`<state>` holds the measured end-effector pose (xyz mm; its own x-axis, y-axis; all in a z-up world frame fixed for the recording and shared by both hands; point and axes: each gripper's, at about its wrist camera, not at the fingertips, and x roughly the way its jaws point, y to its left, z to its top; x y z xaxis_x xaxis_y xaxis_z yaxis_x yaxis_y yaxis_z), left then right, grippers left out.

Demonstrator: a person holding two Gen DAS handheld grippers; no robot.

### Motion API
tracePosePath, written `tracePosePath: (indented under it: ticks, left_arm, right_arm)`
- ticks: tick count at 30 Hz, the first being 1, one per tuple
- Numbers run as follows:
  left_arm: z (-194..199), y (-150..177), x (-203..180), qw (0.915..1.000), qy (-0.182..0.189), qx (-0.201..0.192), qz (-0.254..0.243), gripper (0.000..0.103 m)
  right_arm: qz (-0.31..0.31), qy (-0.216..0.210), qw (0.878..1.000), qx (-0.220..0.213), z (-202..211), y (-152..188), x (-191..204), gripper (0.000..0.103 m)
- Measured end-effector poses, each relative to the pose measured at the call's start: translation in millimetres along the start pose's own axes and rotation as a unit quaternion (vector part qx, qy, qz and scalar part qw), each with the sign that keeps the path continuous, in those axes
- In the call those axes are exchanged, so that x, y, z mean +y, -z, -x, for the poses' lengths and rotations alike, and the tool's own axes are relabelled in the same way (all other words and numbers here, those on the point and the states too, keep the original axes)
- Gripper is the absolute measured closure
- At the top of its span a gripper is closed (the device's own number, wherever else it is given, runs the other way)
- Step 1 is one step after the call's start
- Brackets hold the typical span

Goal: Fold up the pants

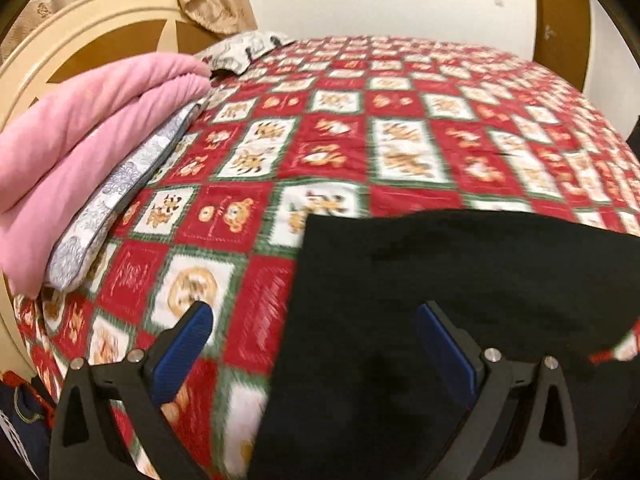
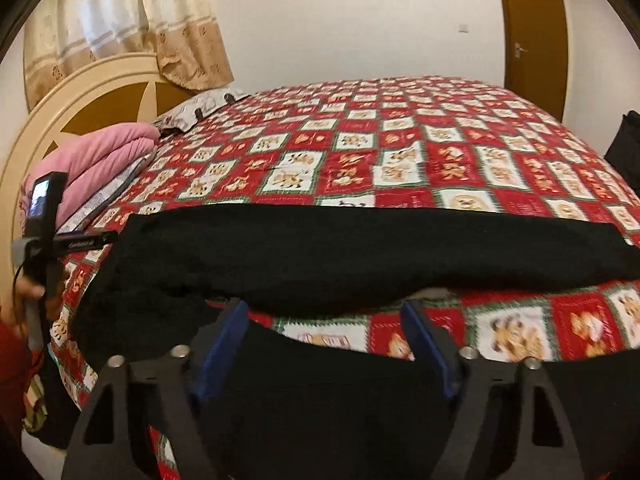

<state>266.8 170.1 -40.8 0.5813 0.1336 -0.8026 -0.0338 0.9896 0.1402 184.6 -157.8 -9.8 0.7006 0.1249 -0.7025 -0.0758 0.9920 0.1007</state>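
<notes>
The black pants (image 1: 440,280) lie on the red patchwork bedspread (image 1: 360,100) near the bed's front edge. In the right wrist view the pants (image 2: 340,252) stretch across the bed from left to right, with a second black part (image 2: 320,400) lower down. My left gripper (image 1: 316,312) is open and empty above the left edge of the pants. My right gripper (image 2: 324,312) is open and empty, over the gap between the two black parts. The left gripper's body (image 2: 44,216) also shows at the far left of the right wrist view.
A folded pink blanket (image 1: 88,128) lies on a grey patterned pillow (image 1: 116,200) at the left by the cream headboard (image 1: 60,40). Another pillow (image 1: 240,50) lies at the far corner. A curtain (image 2: 120,20) and a brown door (image 2: 532,32) stand behind the bed.
</notes>
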Motion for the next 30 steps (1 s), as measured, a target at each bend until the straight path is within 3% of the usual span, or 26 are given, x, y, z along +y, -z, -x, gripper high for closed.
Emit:
tracePosePath:
  ticks: [5, 8, 12, 19, 23, 27, 29, 30]
  left_arm:
    - [-38.3, -17.8, 7.4, 0.9988, 0.034, 0.031, 0.014, 0.0]
    - [-56.8, -24.1, 6.9, 0.9983, 0.035, 0.044, 0.017, 0.0]
    - [-73.1, -27.4, 7.1, 0.9964, 0.055, 0.058, 0.029, 0.0]
    - [-74.1, -32.9, 9.5, 0.9951, 0.076, 0.055, 0.029, 0.001]
    - [-72.5, -32.6, 3.0, 0.9956, 0.083, 0.043, 0.01, 0.006]
    - [-74.1, -36.3, -0.4, 0.9957, 0.088, 0.03, 0.002, 0.017]
    - [-73.3, -38.2, -0.9, 0.9953, 0.094, 0.027, 0.003, 0.024]
    - [-72.8, -38.4, -0.8, 0.9951, 0.095, 0.025, 0.005, 0.031]
  right_arm:
    - [0.008, -0.023, 0.999, 0.031, -31.8, -18.2, -4.5, 0.033]
    - [0.014, -0.052, 0.997, 0.051, -51.6, -38.5, -10.6, 0.033]
    - [0.086, -0.05, 0.993, 0.063, -88.1, -69.3, -6.9, 0.033]
    - [0.104, -0.091, 0.981, 0.136, -167.1, -99.4, -28.1, 0.033]
    - [0.12, -0.106, 0.975, 0.156, -192.3, -105.8, -36.5, 0.033]
    - [0.162, -0.088, 0.969, 0.167, -207.7, -100.7, -32.9, 0.033]
    - [0.177, -0.083, 0.965, 0.175, -208.3, -101.4, -29.5, 0.041]
    - [0.18, -0.088, 0.964, 0.176, -206.2, -102.7, -28.3, 0.062]
